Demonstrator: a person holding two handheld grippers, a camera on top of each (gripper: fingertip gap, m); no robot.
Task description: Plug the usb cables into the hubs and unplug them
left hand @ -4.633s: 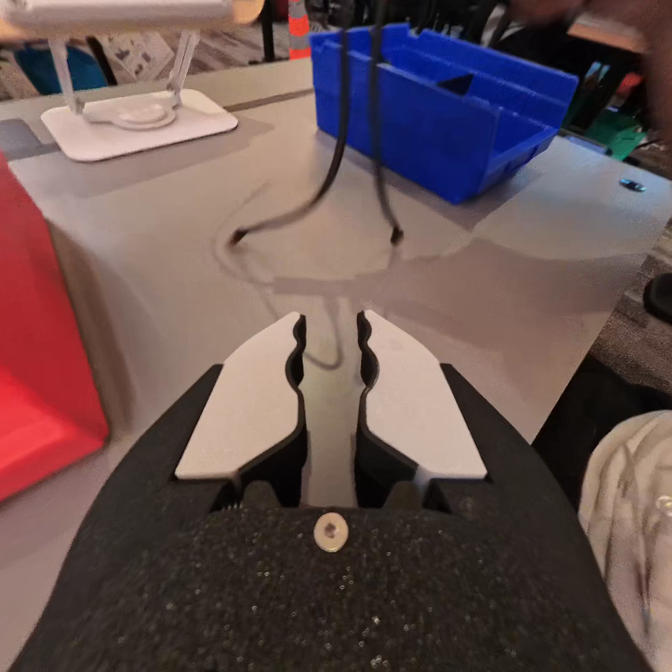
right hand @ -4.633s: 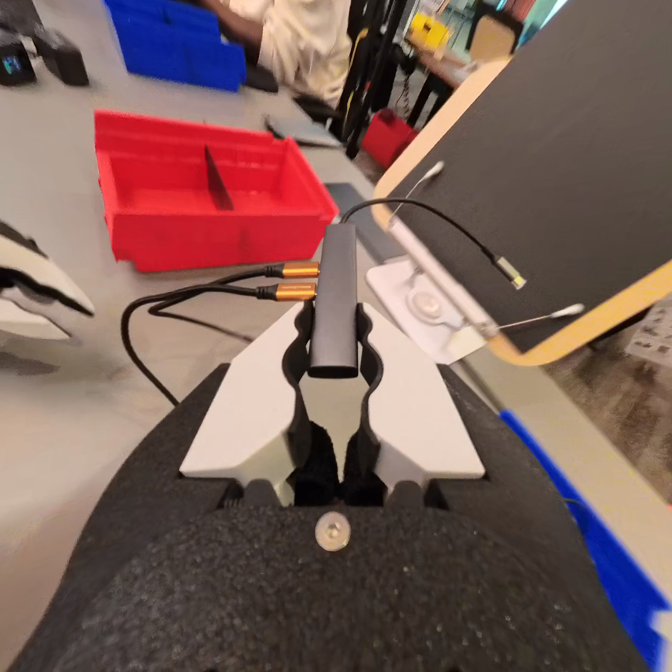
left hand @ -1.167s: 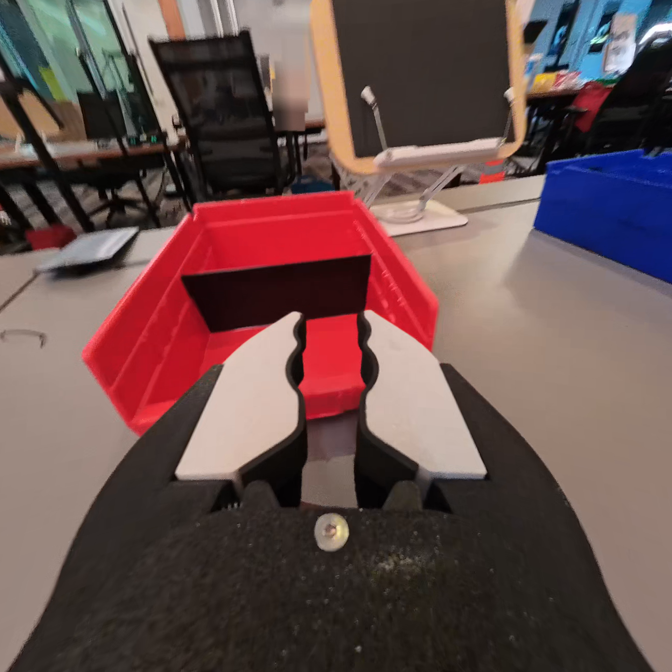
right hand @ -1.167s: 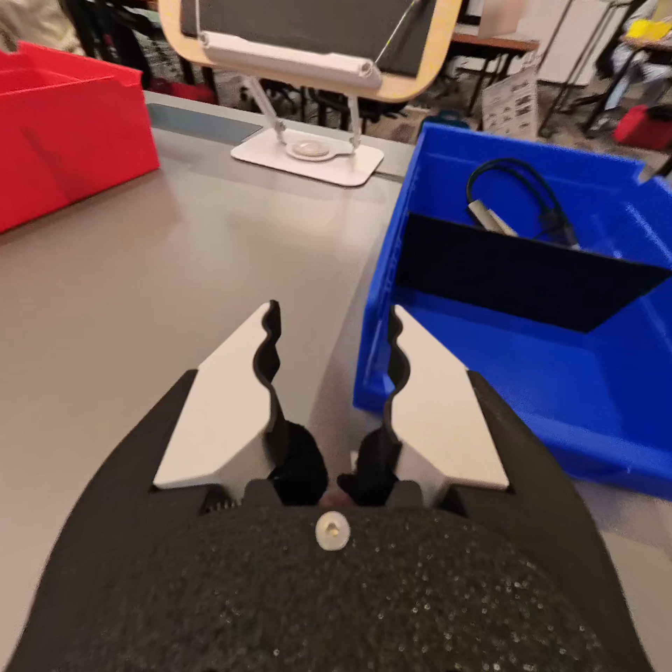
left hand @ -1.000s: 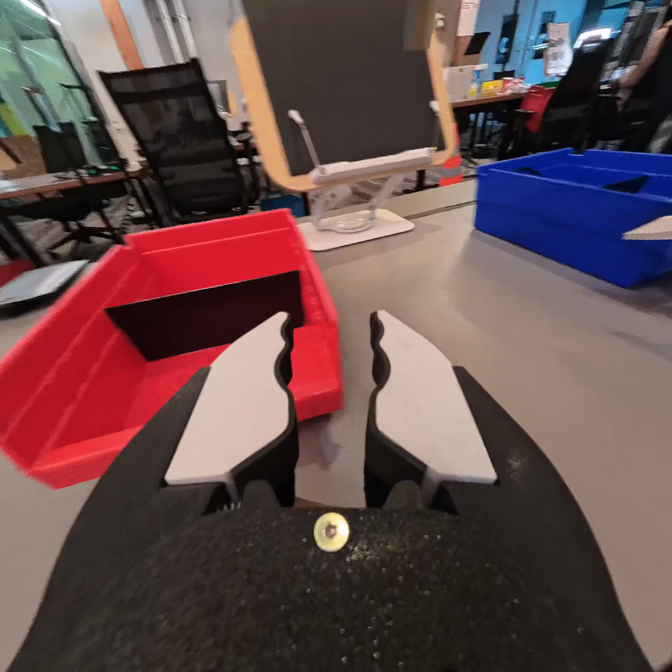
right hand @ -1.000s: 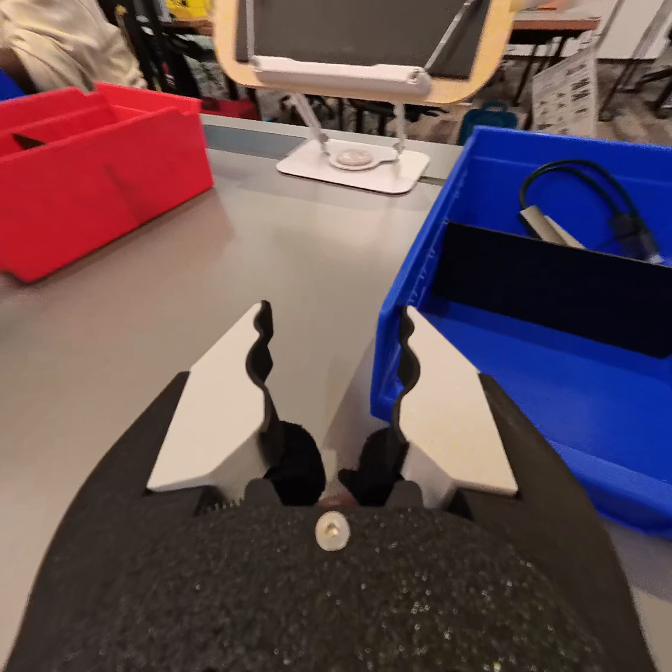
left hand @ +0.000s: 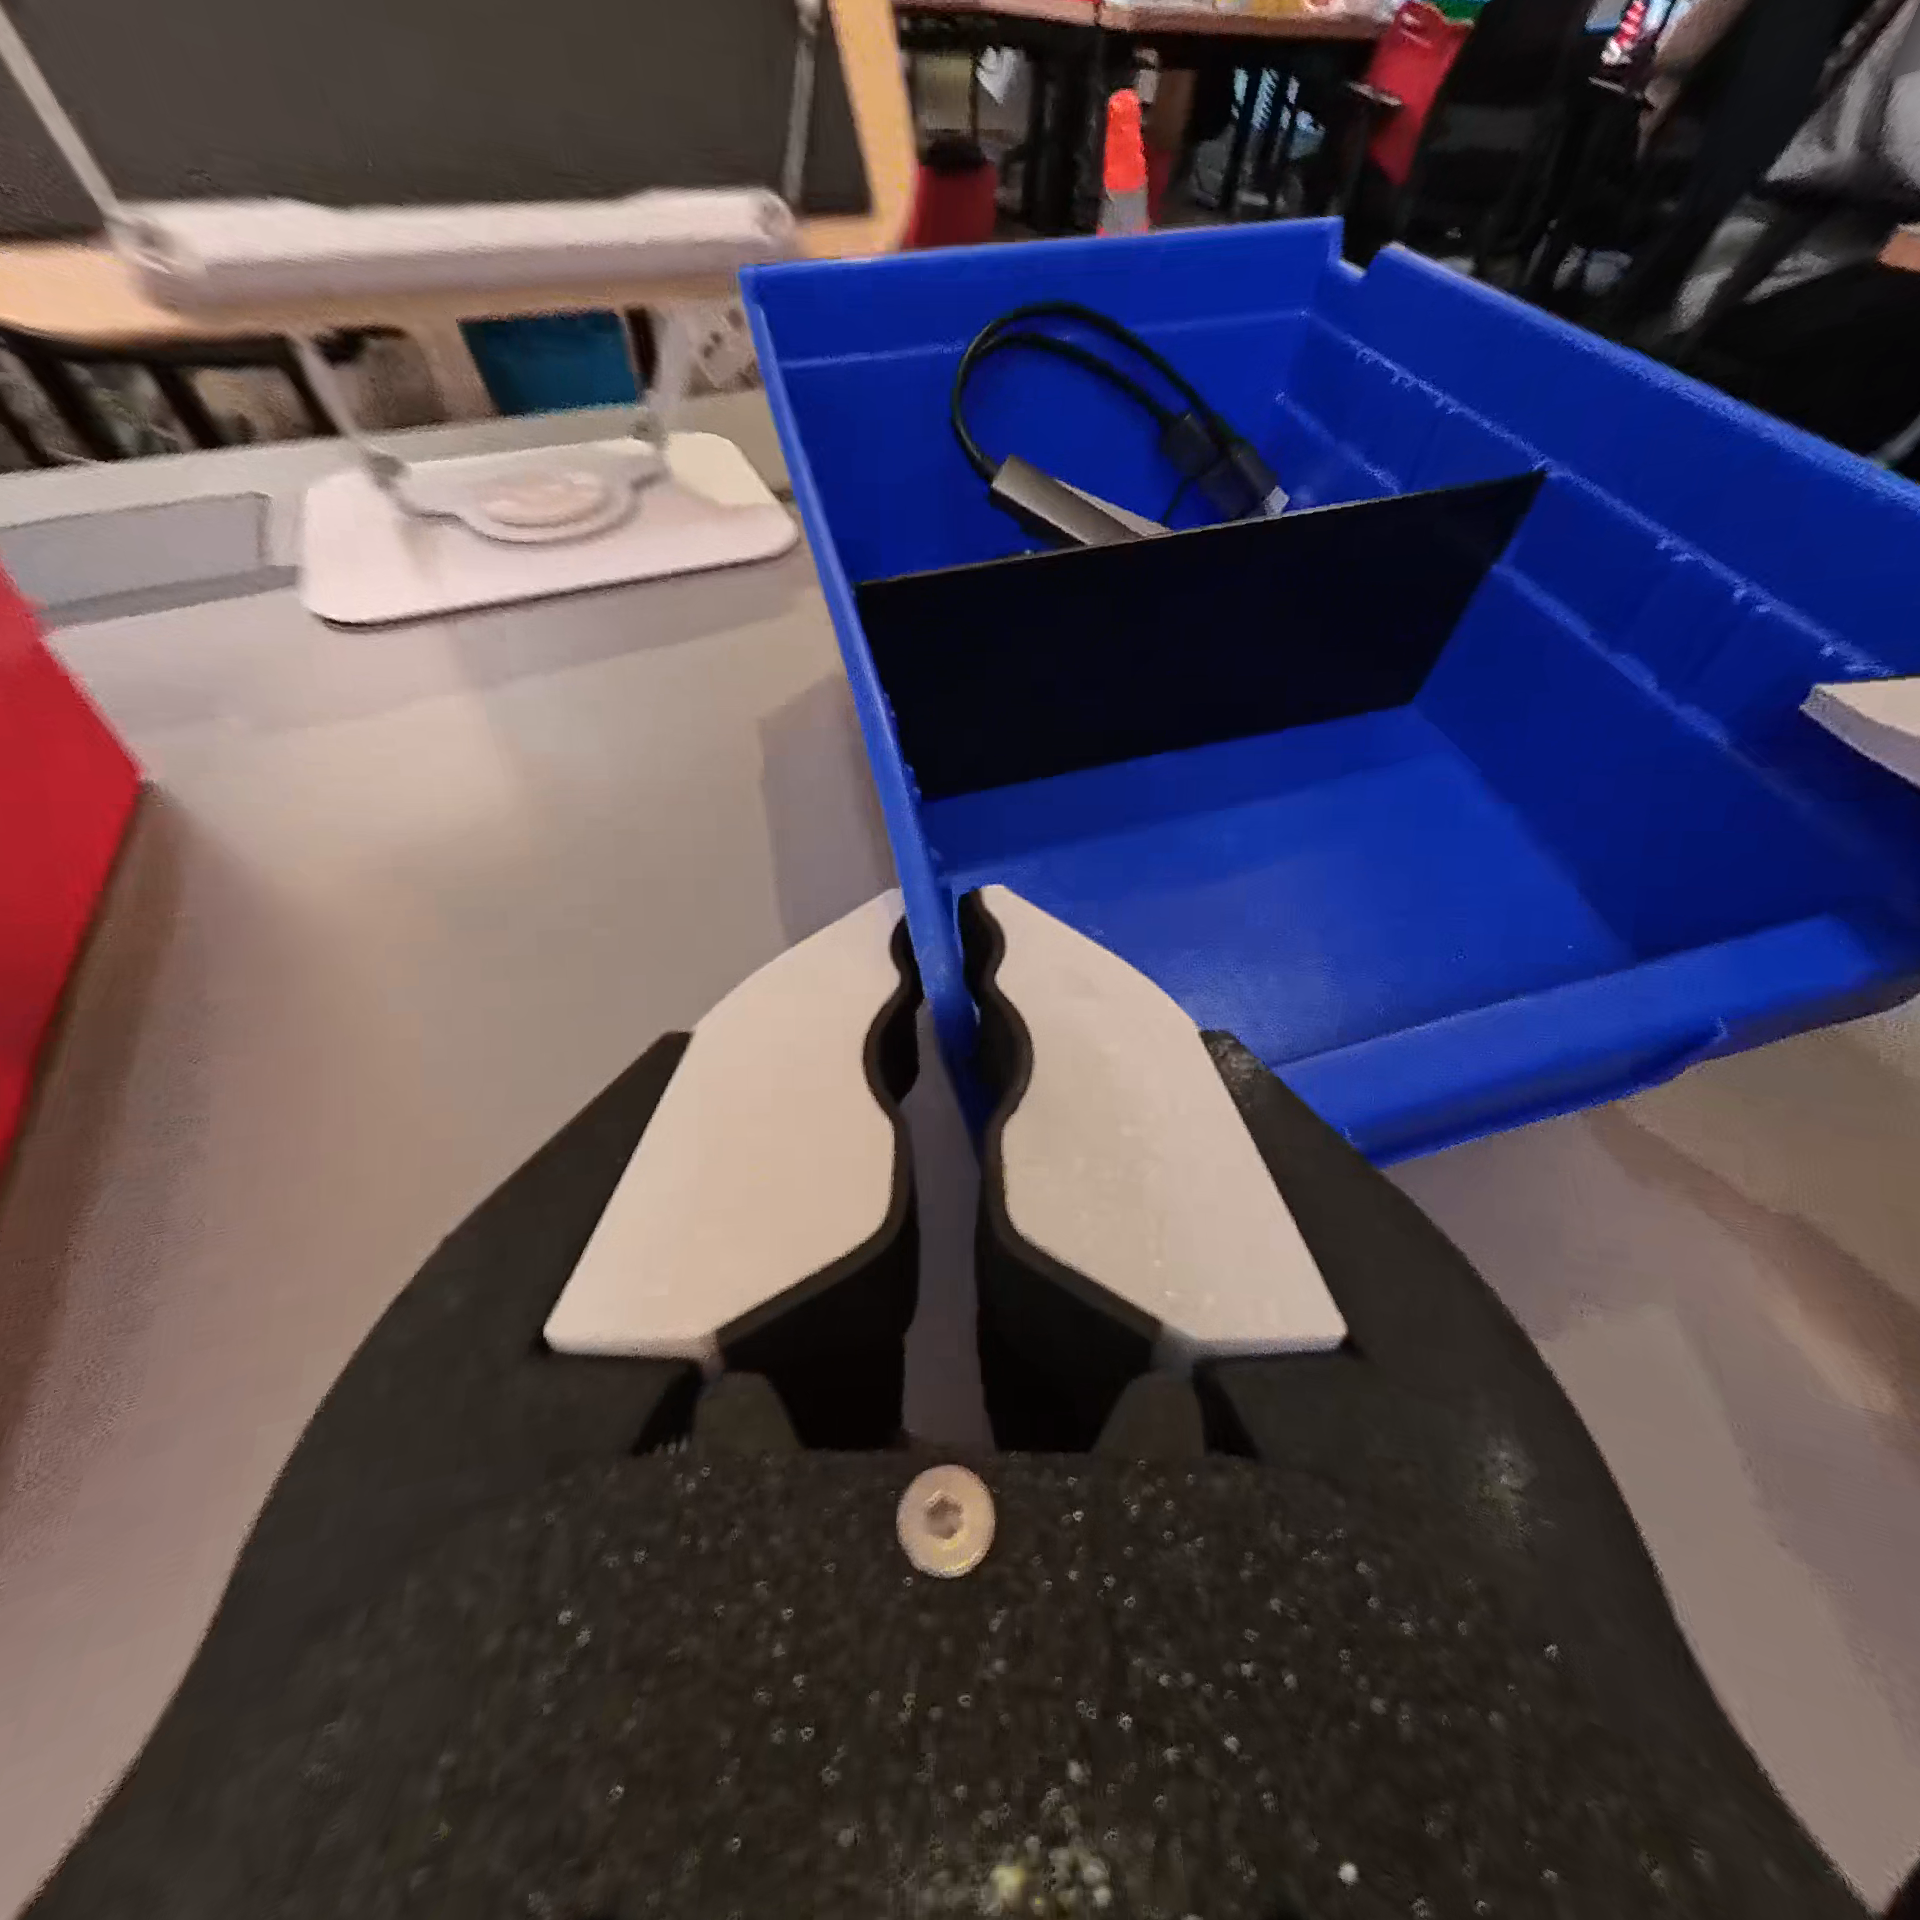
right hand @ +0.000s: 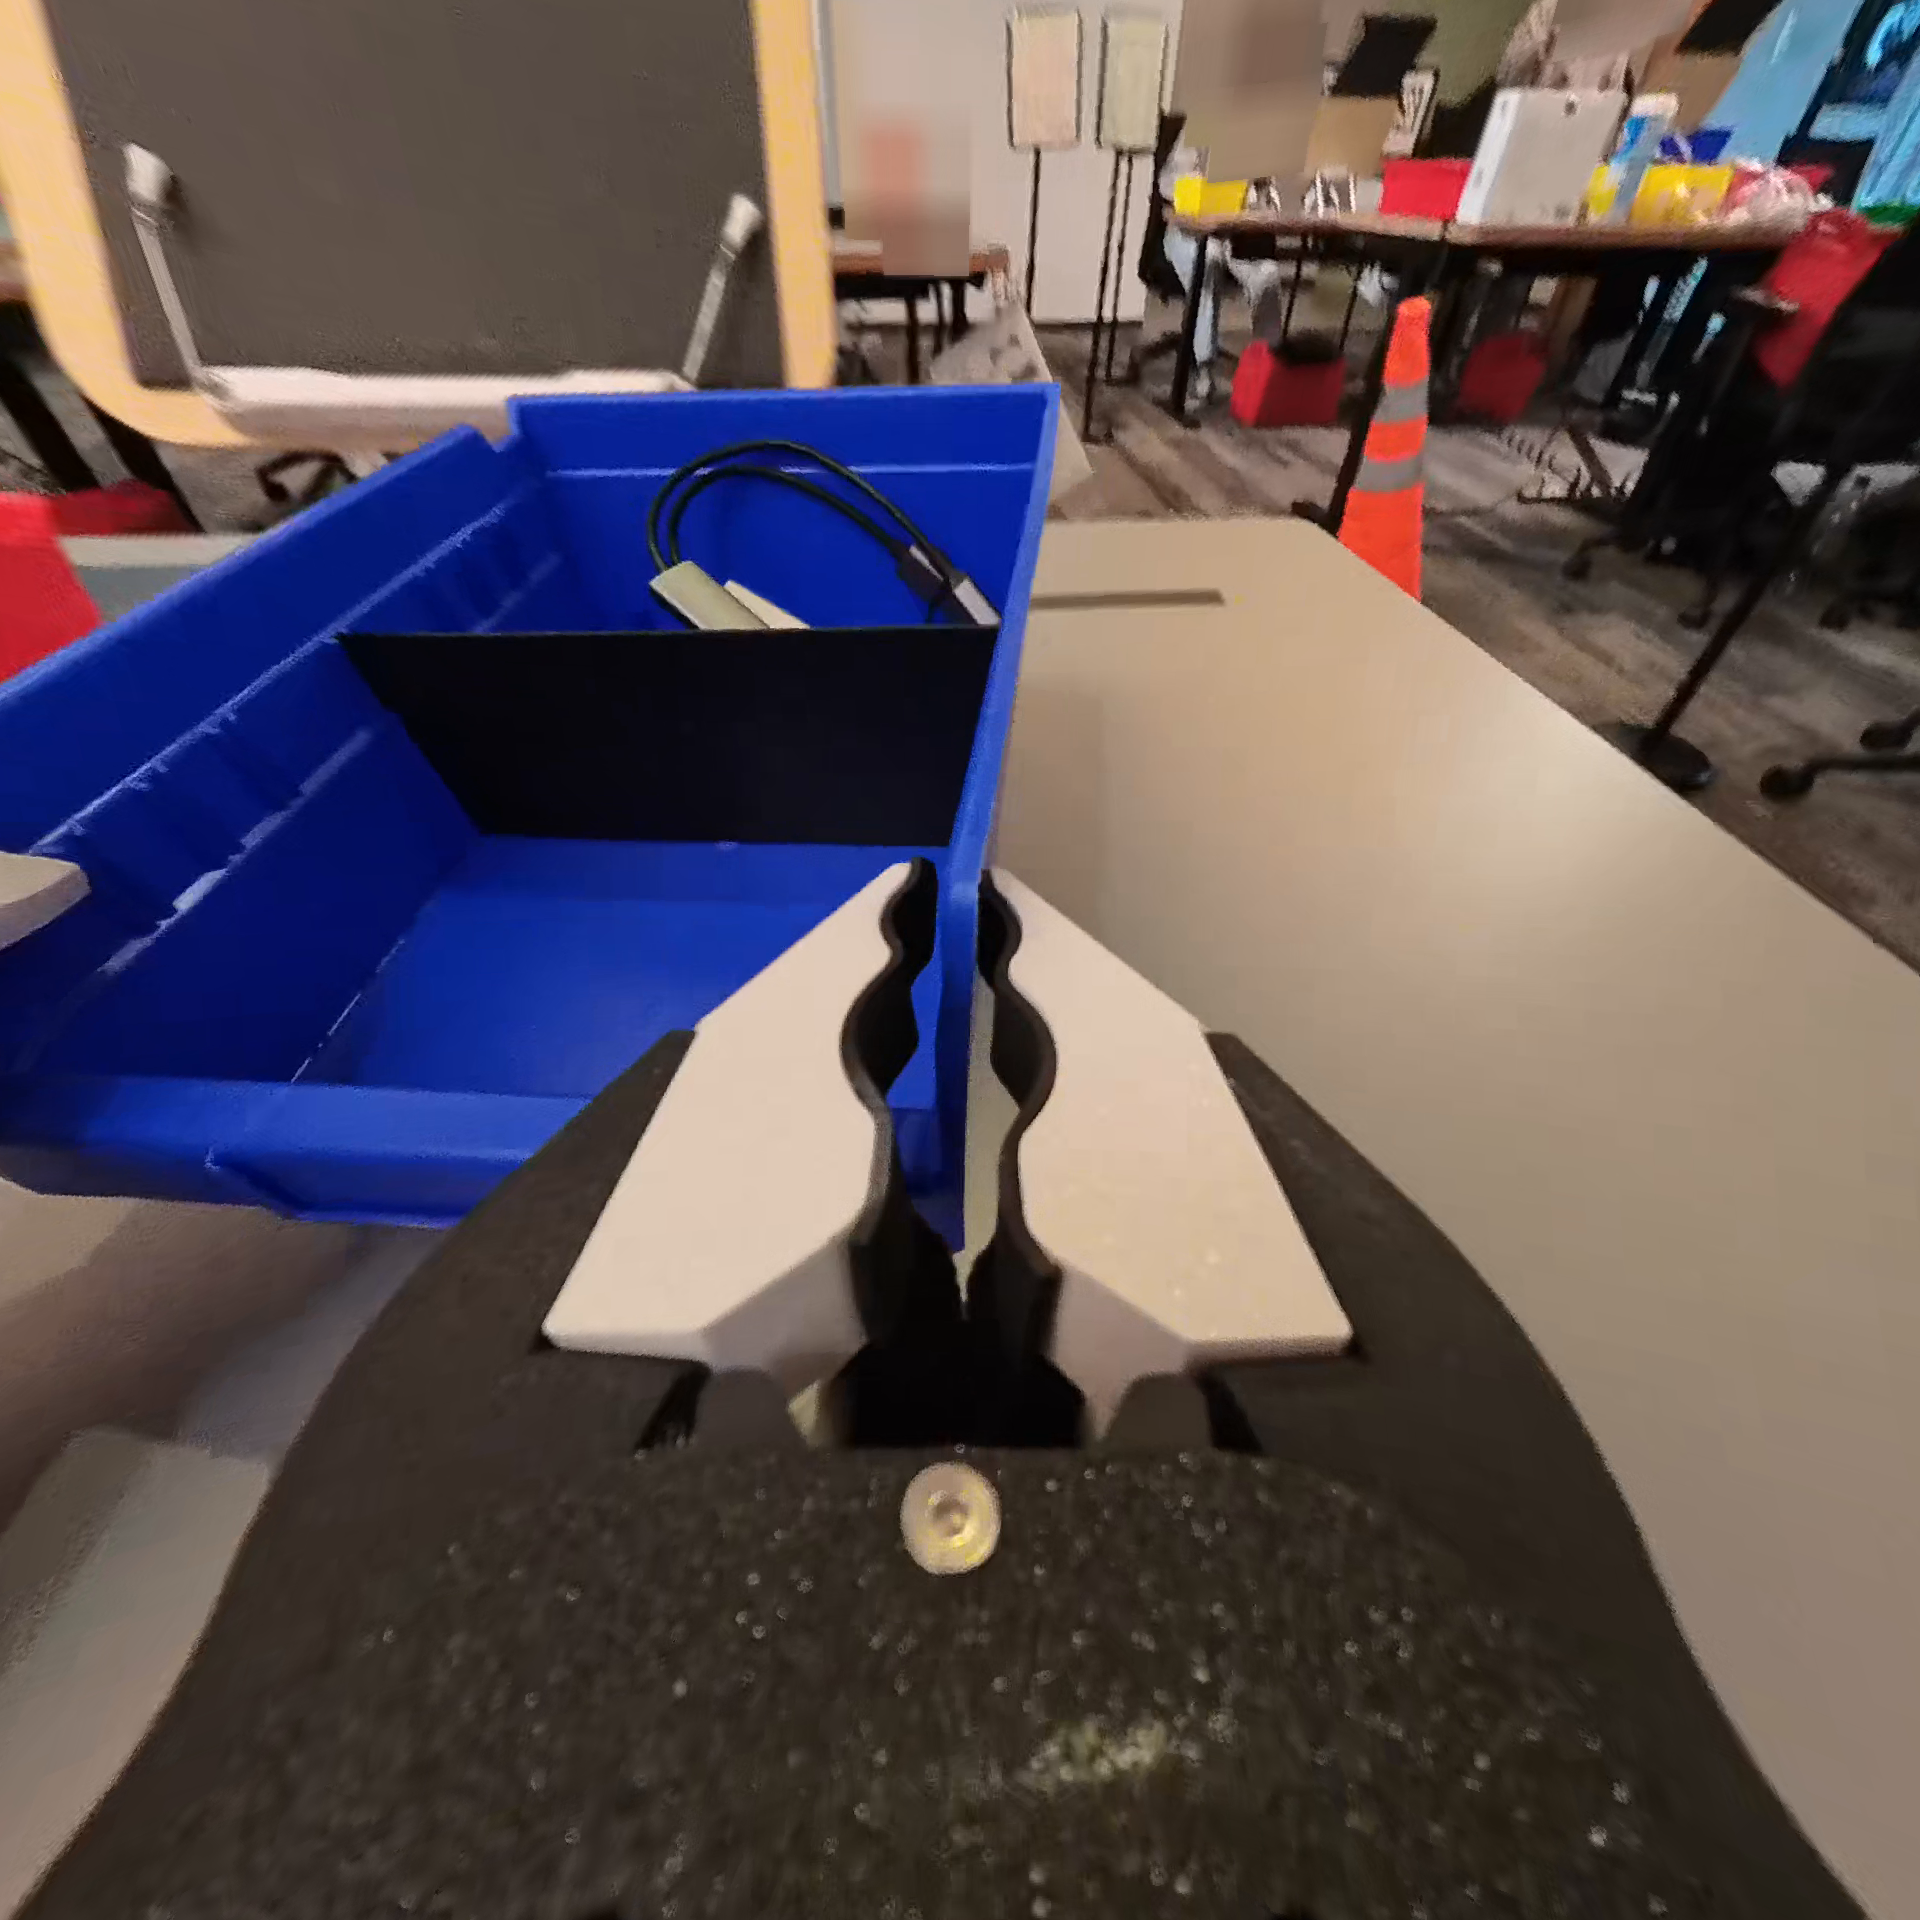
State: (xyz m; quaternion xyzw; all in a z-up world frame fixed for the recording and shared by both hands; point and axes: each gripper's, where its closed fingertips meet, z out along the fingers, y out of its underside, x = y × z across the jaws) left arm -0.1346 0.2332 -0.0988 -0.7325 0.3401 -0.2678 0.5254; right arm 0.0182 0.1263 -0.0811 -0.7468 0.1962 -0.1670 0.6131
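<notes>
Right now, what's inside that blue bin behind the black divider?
Behind the black divider in the blue bin lies a small grey hub with a looped black cable. The divider hides its lower end; the near compartment looks empty.

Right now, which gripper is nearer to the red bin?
Left. The left gripper grips the wall of the blue bin that faces the red bin; the right gripper grips the opposite wall, farther away.

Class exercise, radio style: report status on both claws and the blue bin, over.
Left claw shut on blue bin left wall. Right claw shut on right wall. Cable adapter behind the black divider; front section bare.
</notes>
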